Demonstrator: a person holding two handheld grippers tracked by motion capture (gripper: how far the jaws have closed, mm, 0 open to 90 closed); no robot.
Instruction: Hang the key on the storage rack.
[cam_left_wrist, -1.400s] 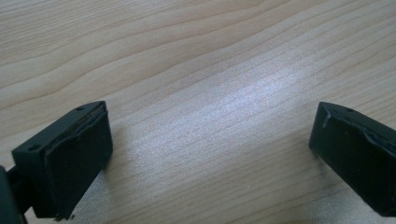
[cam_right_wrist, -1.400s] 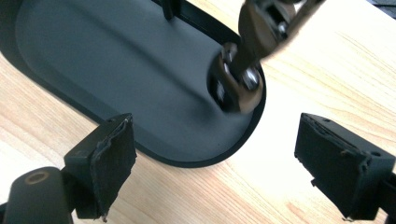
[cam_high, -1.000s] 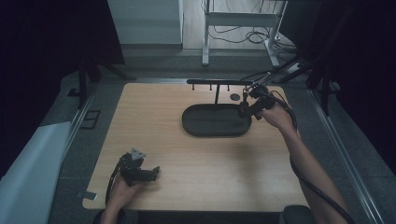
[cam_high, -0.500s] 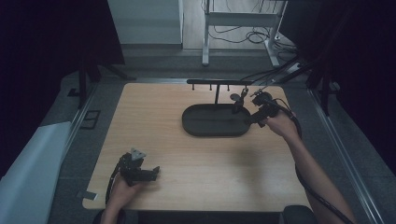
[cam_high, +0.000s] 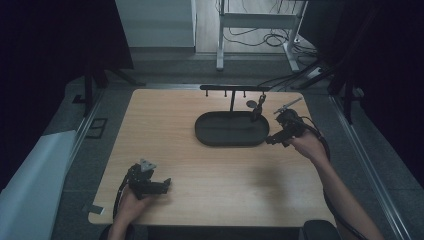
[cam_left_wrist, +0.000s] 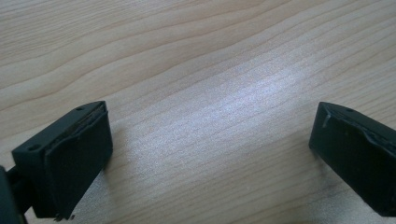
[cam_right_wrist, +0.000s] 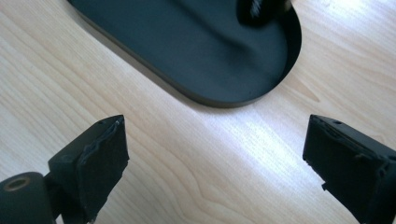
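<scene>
Table (cam_high: 210, 165): one wooden top, pale grain, carrying everything listed here.
Tray (cam_high: 231, 129): one dark oval dish, near the far edge, right of centre; its rounded end also shows in the right gripper view (cam_right_wrist: 196, 51).
Rack (cam_high: 235, 88): one black bar on a post at the far edge, behind the tray, with small pegs hanging below.
Hanging item (cam_high: 257, 107): one small dark piece under the rack's right end, over the tray's far right rim; too small to identify.
Left gripper (cam_high: 167, 183): one, lying on the table near the front-left corner; jaws spread wide over bare wood, nothing between them.
Right gripper (cam_high: 270, 140): one, just beside the tray's right end, near the right edge; jaws have just been opening, now spread, nothing between them.
</scene>
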